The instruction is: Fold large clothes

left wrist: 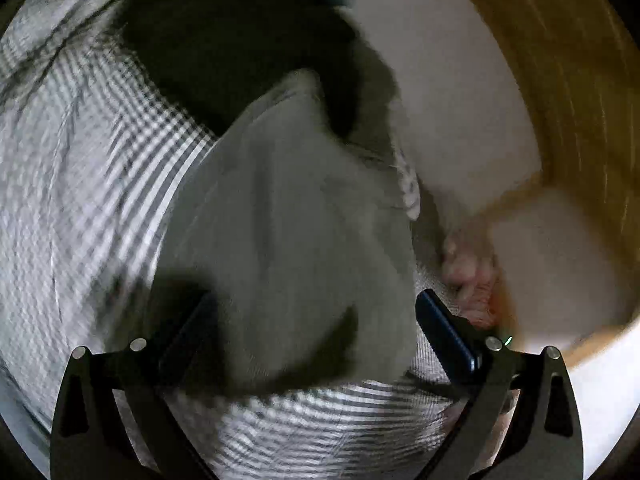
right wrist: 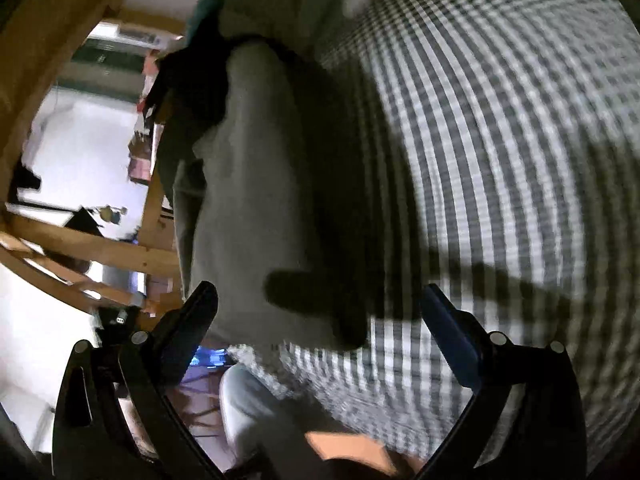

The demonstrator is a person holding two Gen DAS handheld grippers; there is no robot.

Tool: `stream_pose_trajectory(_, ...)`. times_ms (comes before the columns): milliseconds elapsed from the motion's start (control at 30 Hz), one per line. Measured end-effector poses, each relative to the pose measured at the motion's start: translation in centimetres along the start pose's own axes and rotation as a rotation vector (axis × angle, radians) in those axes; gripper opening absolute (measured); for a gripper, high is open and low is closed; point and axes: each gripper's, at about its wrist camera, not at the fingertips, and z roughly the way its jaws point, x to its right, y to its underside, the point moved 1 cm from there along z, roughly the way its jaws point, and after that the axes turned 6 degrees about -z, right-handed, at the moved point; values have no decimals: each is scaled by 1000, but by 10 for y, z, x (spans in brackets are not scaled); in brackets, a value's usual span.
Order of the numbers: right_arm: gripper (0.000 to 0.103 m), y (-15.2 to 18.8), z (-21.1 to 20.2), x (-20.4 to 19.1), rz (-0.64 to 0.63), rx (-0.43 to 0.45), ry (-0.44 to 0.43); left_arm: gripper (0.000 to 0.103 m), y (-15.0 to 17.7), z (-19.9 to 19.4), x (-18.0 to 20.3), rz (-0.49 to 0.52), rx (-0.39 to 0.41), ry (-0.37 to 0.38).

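- While both views are smeared by blur, each shows a grey garment [left wrist: 288, 216] lying on a black-and-white checked cover [left wrist: 80, 184]; the left wrist view has it spread from between the fingers of the left gripper [left wrist: 316, 320] up toward the middle of the picture.
- Only the left wrist view shows a black cloth [left wrist: 224, 48] beyond the garment, a white pillow [left wrist: 452, 96] against a wooden surface [left wrist: 580, 92], and a blurred hand [left wrist: 468, 264] just beside the garment's edge.
- Only the right wrist view shows a wooden frame [right wrist: 120, 248] at the left with a bright, cluttered room behind it, and the grey garment [right wrist: 256, 200] running along the edge of the checked cover [right wrist: 500, 160].
- Left gripper: fingers spread wide, with the garment between them but nothing pinched.
- Right gripper [right wrist: 320, 304]: fingers likewise spread wide over garment and cover, gripping nothing.
- No writing or label can be read; a small light mark on a dark object [right wrist: 120, 318] near the right gripper's left finger is too blurred to make out.
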Motion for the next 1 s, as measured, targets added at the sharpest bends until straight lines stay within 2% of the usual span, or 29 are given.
stream_pose_trajectory(67,100,19,8,5,52,-35,-56,98,18,-7,-28,-153,45,45)
stream_pose_trajectory(133,100,33,17,7,93,-56,-102,98,27,-11,-36,-195,87,77)
stream_pose_trajectory(200,100,41,30,10,164,-56,-184,98,31,-11,-39,-219,132,100)
stream_pose_trajectory(300,100,43,46,16,271,-5,-288,98,34,-2,-43,-291,174,118)
stream_pose_trajectory(400,100,34,58,22,351,96,-312,98,42,-2,-40,-358,225,145)
stream_pose_trajectory(533,100,22,68,15,389,179,-312,98,69,-20,-42,-431,281,174)
stream_pose_trajectory(633,100,16,74,14,436,202,-294,98,91,-18,-42,-498,288,241)
stream_pose_trajectory(767,94,11,75,7,448,190,-311,98,103,6,-54,-649,276,387)
stream_pose_trajectory(833,90,10,73,11,447,175,-321,98,101,20,-58,-699,275,411)
stream_pose_trajectory(1000,89,14,72,15,433,164,-332,98,84,42,-63,-751,256,447)
